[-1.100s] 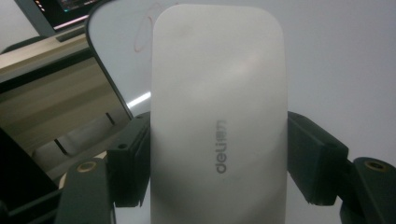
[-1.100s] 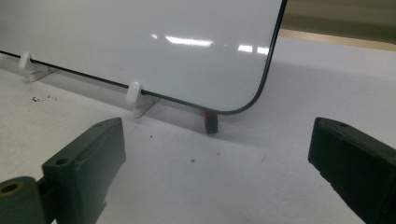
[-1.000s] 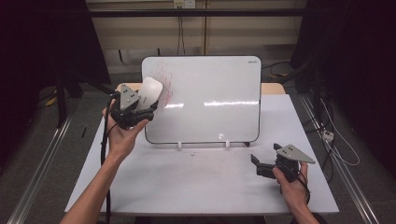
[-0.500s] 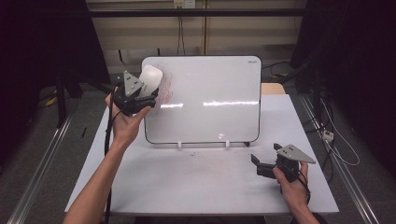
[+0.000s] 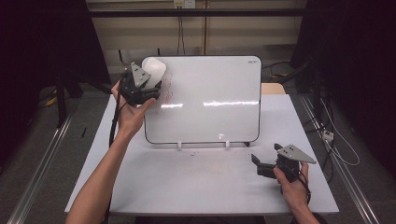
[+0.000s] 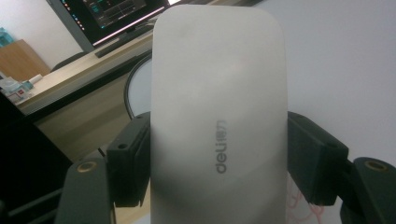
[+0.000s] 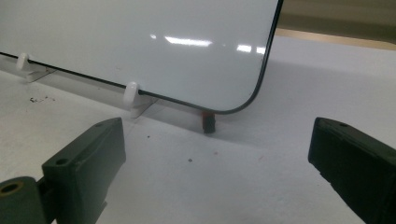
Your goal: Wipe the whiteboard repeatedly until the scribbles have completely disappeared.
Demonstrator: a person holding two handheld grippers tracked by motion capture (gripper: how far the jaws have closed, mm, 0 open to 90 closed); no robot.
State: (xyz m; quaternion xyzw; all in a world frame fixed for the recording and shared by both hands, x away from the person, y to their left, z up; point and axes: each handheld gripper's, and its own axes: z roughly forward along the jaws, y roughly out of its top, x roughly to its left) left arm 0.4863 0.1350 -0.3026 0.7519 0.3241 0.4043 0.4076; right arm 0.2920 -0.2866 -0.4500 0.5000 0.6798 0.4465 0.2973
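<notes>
right hand (image 5: 293,183): near edge of table, at its right side, holding right gripper, resting low over the tabletop.
right gripper (image 5: 256,164): jaws spread wide, nothing between them; points toward the whiteboard's lower right corner. In the right gripper view (image 7: 215,172) both black jaws stand far apart with bare table between.
table (image 5: 187,186): white top, a few dark specks near the board's foot; bare in front of the board.
small dark stub (image 7: 208,123): under the board's rounded lower corner in the right gripper view, reddish tip, standing on the table; can't tell what it is.
white clips (image 5: 179,145): two small feet at the board's bottom edge, holding it up.
whiteboard (image 5: 215,93): propped upright, leaning back, middle of the table, black rim, glare stripes across it.
red marks (image 5: 167,88): scribbles at the board's upper left area, just right of the eraser.
left hand (image 5: 130,109): raised at the board's left edge, arm coming in from the bottom left.
left gripper (image 5: 148,88): clamped on the eraser, pads pressing both long sides (image 6: 219,163).
eraser (image 5: 155,73): white, oblong, "deli" printed on its back (image 6: 219,116); held at the board's top left corner, against or just off the surface, can't tell which.
monitor (image 6: 116,14): far background in the left gripper view, on a desk.
</notes>
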